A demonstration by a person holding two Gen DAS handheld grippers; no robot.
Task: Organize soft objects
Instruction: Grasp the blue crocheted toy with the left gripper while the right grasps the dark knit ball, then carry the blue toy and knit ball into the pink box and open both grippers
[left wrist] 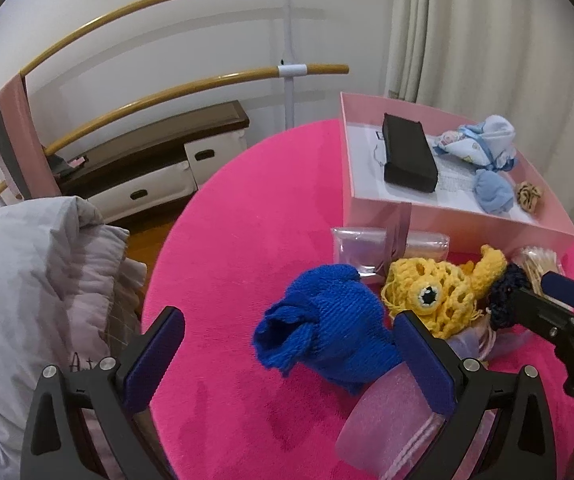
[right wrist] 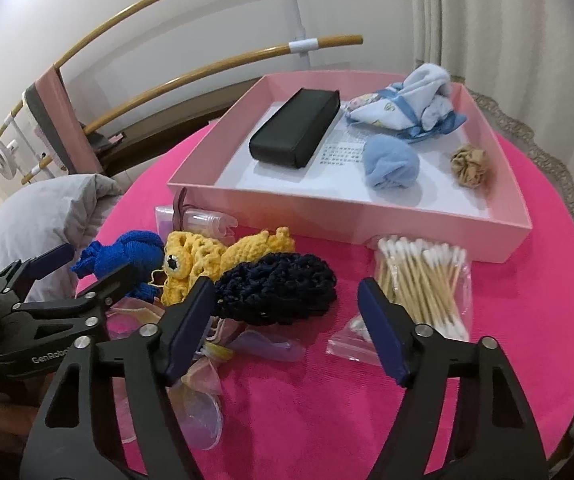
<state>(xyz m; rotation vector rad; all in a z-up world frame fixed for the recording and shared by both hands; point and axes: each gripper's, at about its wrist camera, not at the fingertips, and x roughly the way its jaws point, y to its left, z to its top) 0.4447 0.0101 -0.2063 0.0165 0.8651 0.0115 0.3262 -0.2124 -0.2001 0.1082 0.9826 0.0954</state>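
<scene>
**On the pink round table: 2 grippers over a heap of soft items**

Near the table's front, the left gripper stands wide open with nothing between its blue pads; the blue knit piece lies just ahead of it, touching or nearly touching the inner face of its right-hand finger. From the right wrist view the same gripper is seen from the side, reaching toward that blue knit piece.

The right gripper is also open wide and holds nothing. Its left-hand finger sits just in front of the dark navy crocheted piece; its right-hand finger is beside the bag of cotton swabs.

Heap, left to right: blue knit piece, yellow crocheted toy with 1 round eye, navy crocheted piece. All 3 touch or overlap. Sheer pinkish pouches lie under and in front of them.

Behind the heap, the pink tray rests on the pink table. Inside it: a black case, a light blue bundled cloth, a light blue soft ball, and a tan scrunchie, each apart from the others. A small clear container lies against the tray's front wall.

Left of the table: a grey quilted cover.
</scene>
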